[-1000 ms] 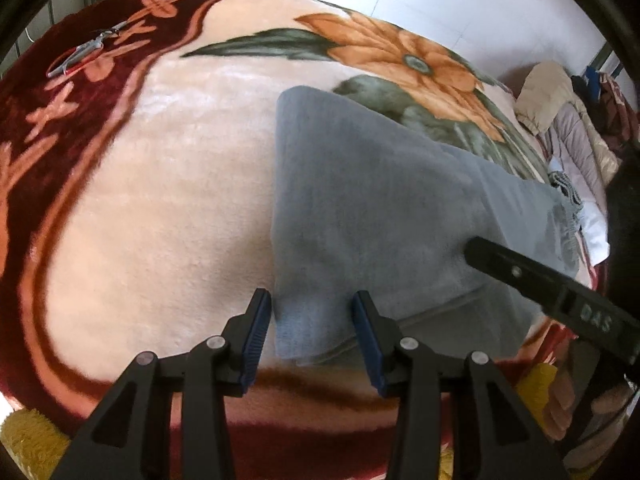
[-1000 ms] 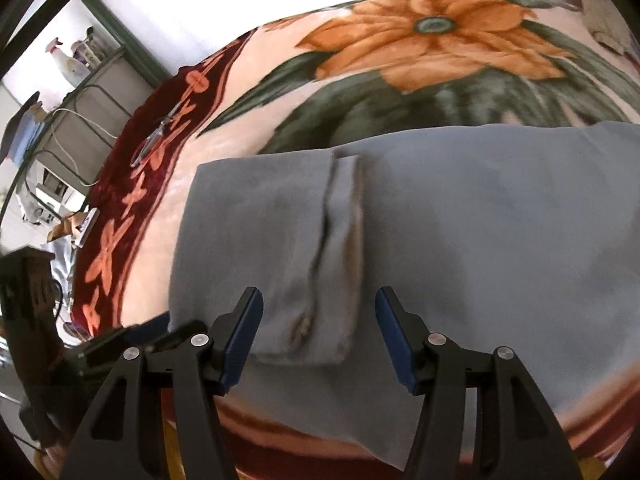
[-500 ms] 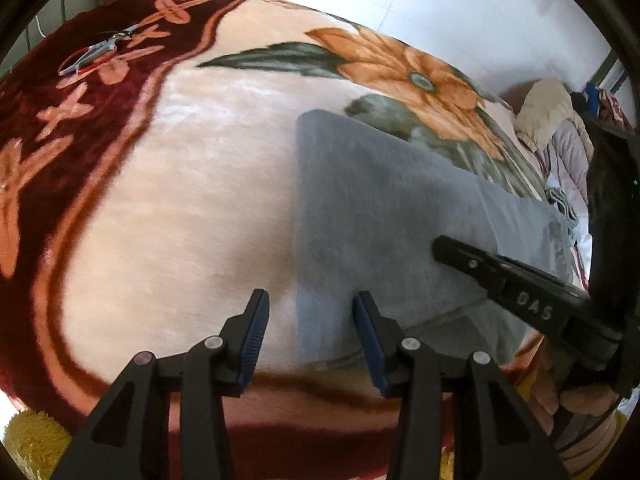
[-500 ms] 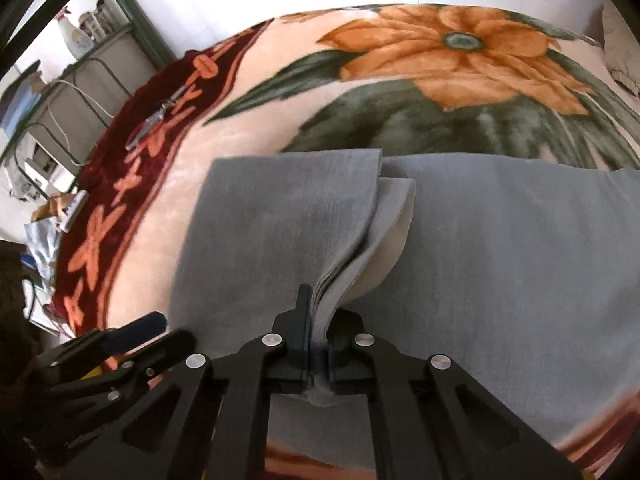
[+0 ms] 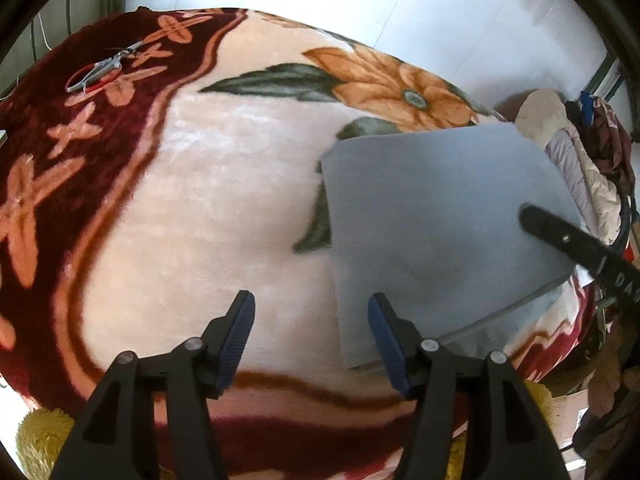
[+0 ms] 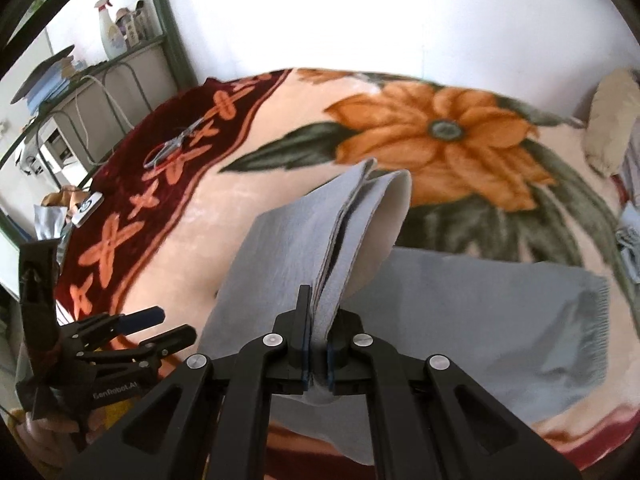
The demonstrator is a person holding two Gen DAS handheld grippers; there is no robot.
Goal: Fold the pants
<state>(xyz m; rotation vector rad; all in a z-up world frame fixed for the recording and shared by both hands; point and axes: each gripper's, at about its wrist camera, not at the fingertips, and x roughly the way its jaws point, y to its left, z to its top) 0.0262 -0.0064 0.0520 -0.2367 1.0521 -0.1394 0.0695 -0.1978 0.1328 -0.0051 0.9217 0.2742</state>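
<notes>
Grey pants (image 5: 440,220) lie on a floral blanket (image 5: 200,208). My right gripper (image 6: 318,364) is shut on the leg-end layers of the pants (image 6: 320,248) and lifts them off the blanket, folding them over toward the rest of the pants (image 6: 480,304). In the left wrist view the lifted part shows as a flat grey sheet, with one right finger (image 5: 580,248) at its far right. My left gripper (image 5: 310,336) is open and empty, hovering at the near left edge of the pants. It also shows in the right wrist view (image 6: 156,328).
Scissors (image 5: 100,70) with red handles lie on the dark red blanket border at far left. A small white device (image 6: 88,208) lies near the blanket's left edge. A pile of clothes (image 5: 580,152) sits at the right. A shelf with bottles (image 6: 116,28) stands beyond the bed.
My right gripper closed on the pants' leg end and has raised it, carrying it to the right. My left gripper stayed open and drew slightly left off the fabric edge.
</notes>
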